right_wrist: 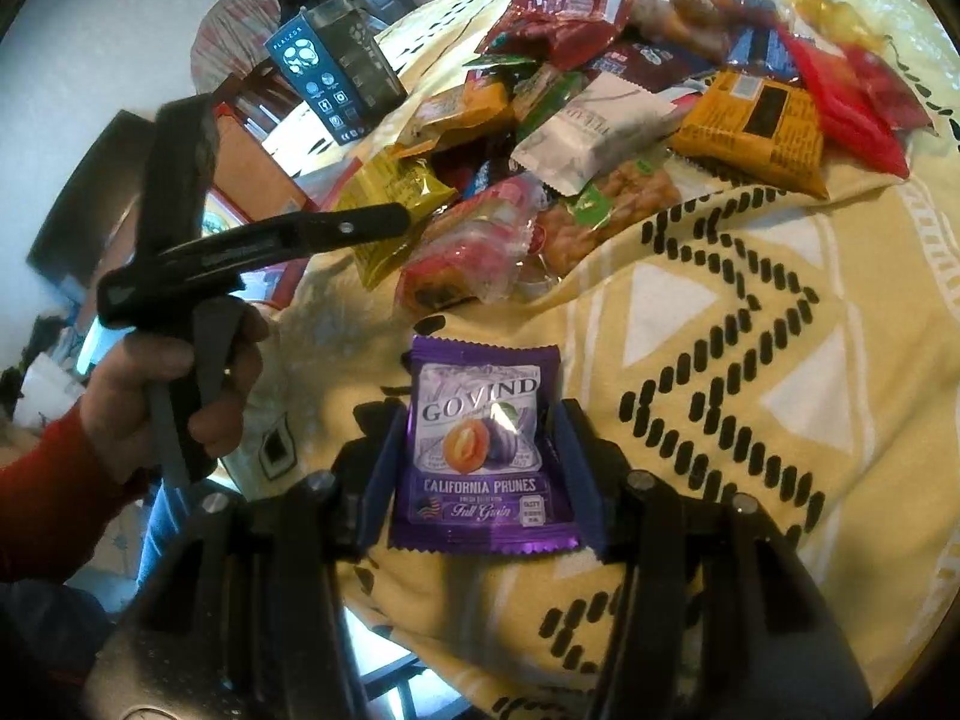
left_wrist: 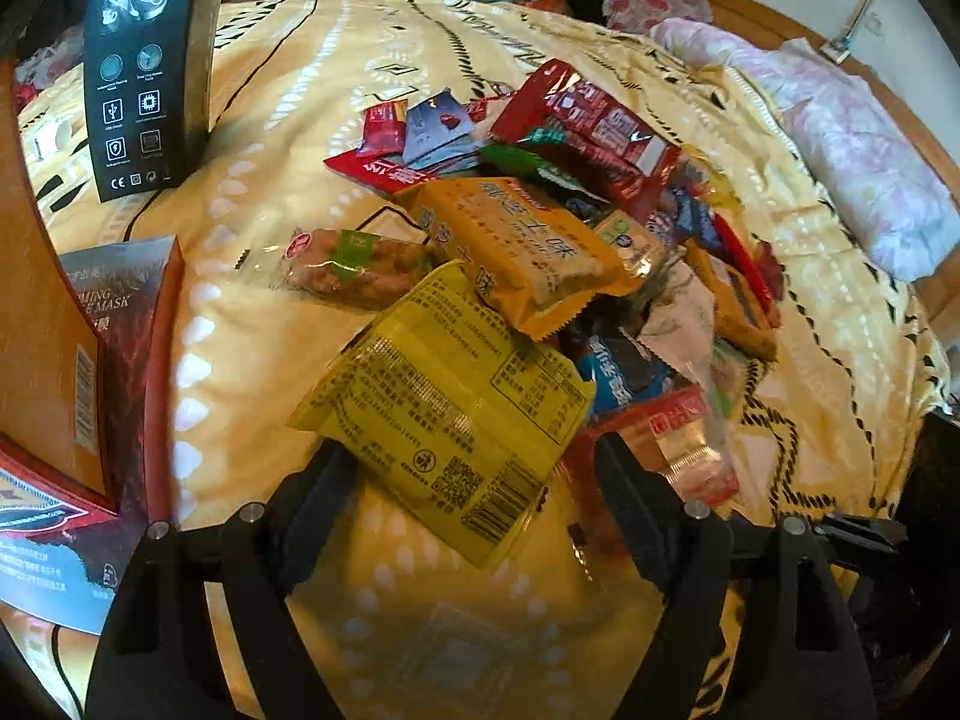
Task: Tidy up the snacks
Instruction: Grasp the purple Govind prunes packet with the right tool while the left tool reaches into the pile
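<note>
- Yellow patterned blanket (left_wrist: 288,120): the surface under everything, printed with white triangles and black dashed lines.
- Snack pile (left_wrist: 600,228): a loose heap of wrapped packets in red, orange, blue, white and clear film, lying on the blanket ahead of both my grippers.
- Black product box (left_wrist: 144,60): stands upright on the blanket at the far left of the left wrist view, well apart from the pile.
- Red mask box (left_wrist: 129,324): lies at the left edge, near my left side.
- My left gripper (left_wrist: 474,480): jaws spread wide, one finger on each side of the yellow packet; the pads do not visibly press on it.
- Yellow packet (left_wrist: 450,396): printed back face up, tilted, at the near edge of the pile, between my left fingers.
- My left hand (right_wrist: 174,396): seen from the right wrist view, wrapped around the left gripper's handle, red sleeve at the wrist.
- My right gripper (right_wrist: 483,468): jaws drawn in, pinching the purple prune packet by its two side edges.
- Purple prune packet (right_wrist: 480,450): label facing up, just short of the pile, over the blanket.
</note>
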`<move>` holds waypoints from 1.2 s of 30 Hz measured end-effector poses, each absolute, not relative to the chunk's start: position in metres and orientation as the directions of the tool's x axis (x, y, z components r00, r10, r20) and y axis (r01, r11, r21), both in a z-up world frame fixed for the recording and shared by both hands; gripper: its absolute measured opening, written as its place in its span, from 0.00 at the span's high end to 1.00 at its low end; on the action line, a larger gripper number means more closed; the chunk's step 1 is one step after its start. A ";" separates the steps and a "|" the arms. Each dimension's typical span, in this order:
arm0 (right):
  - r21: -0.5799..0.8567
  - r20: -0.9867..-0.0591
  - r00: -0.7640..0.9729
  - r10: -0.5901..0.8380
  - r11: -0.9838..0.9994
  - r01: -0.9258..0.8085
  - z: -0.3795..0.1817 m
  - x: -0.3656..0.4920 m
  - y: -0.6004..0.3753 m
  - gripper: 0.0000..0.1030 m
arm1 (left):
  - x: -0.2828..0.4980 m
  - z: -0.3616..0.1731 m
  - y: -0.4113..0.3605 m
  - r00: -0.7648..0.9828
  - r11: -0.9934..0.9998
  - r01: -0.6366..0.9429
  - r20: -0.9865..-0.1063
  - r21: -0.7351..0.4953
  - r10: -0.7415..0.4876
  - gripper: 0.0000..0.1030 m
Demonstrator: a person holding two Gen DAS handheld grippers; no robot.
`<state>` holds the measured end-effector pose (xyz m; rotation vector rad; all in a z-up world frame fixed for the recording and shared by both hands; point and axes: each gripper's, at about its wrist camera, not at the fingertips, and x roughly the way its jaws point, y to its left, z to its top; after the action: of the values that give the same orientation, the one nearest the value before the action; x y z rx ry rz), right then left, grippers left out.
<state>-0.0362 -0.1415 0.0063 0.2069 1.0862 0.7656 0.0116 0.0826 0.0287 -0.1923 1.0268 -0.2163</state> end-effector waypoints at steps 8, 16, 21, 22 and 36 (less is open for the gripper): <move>0.514 -0.714 0.240 0.658 0.725 -0.459 0.006 -0.036 -0.144 0.49 | 0.007 0.011 0.075 0.476 0.977 0.122 -0.853 -0.176 -0.213 0.20; 0.504 -0.714 0.247 0.655 0.725 -0.469 0.007 -0.040 -0.146 0.50 | -0.041 0.035 0.042 0.305 0.878 0.368 -0.853 -0.306 -0.425 0.27; 0.503 -0.711 0.266 0.651 0.735 -0.455 0.010 -0.041 -0.155 0.50 | -0.028 0.069 0.030 0.429 0.863 0.436 -0.784 -0.255 -0.449 0.29; 0.503 -0.711 0.269 0.649 0.737 -0.451 0.011 -0.041 -0.157 0.50 | -0.021 0.069 0.023 0.443 0.861 0.461 -0.786 -0.212 -0.431 0.28; 0.525 -0.701 0.283 0.655 0.742 -0.417 0.008 -0.044 -0.173 0.50 | 0.010 0.027 -0.012 0.440 0.875 0.481 -0.849 -0.052 -0.292 0.50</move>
<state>-0.0441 -0.1730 0.0083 0.2587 1.0625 0.7277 0.0099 -0.0122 0.0267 0.2089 1.0069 -0.4840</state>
